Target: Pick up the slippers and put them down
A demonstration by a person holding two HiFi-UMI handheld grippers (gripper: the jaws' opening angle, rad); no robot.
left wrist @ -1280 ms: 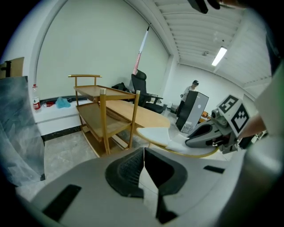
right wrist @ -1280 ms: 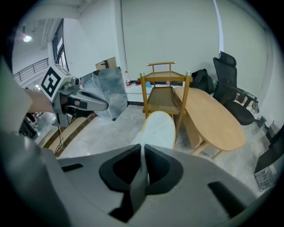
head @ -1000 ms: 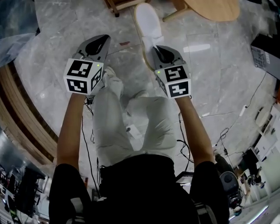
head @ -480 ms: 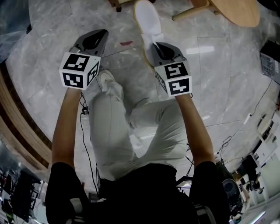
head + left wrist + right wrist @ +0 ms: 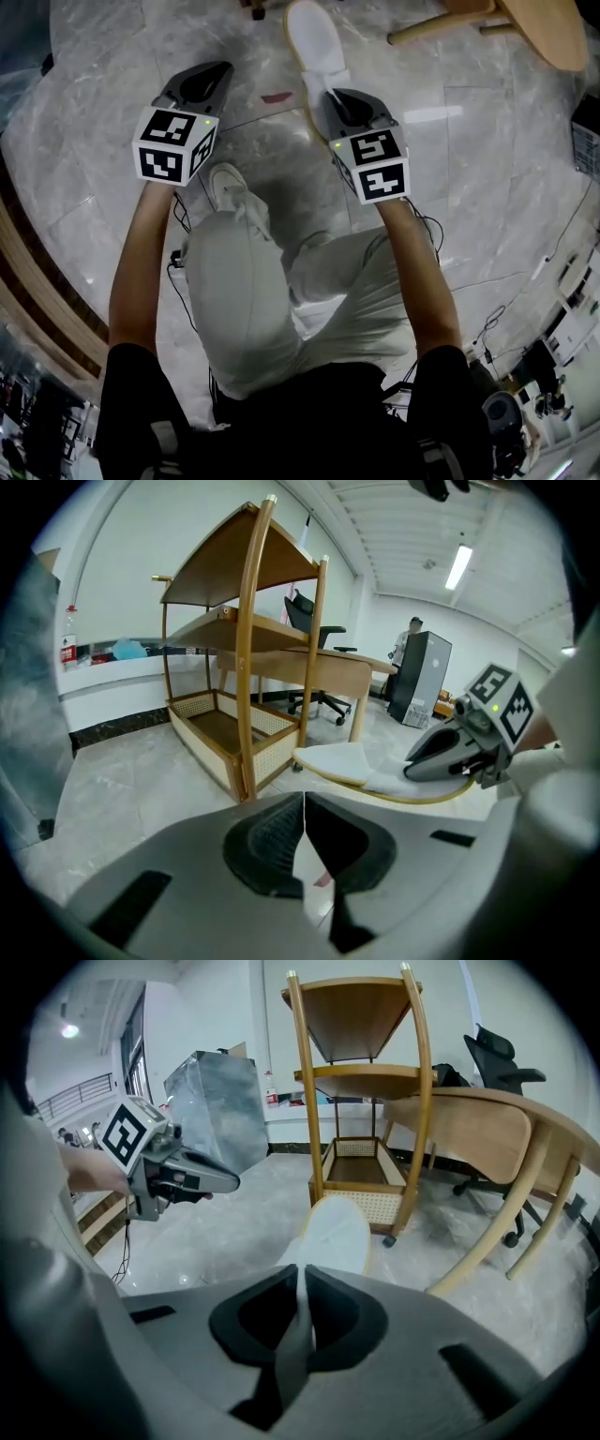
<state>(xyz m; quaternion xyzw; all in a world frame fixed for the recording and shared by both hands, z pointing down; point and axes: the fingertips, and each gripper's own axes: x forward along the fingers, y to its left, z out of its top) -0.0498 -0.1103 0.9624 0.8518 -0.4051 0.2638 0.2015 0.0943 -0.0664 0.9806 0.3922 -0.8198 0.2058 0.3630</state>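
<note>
Right gripper view: the right gripper (image 5: 302, 1288) jaws are seen clamped on a thin edge of the white slipper (image 5: 335, 1230), which is held out ahead of them. Left gripper (image 5: 304, 810) jaws are together, with nothing between them. The slipper is judged light, soft and floppy, best gripped at the stiffer sole rim.

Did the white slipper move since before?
Yes. In the head view the slipper, held by the right gripper, has shifted left: further from the wooden table leg and closer to the red floor mark.

Slipper (image 5: 317, 42): white matt cloth. Floor (image 5: 487, 187): glossy grey marble. Shelf (image 5: 242, 667): smooth wood, woven cane.
</note>
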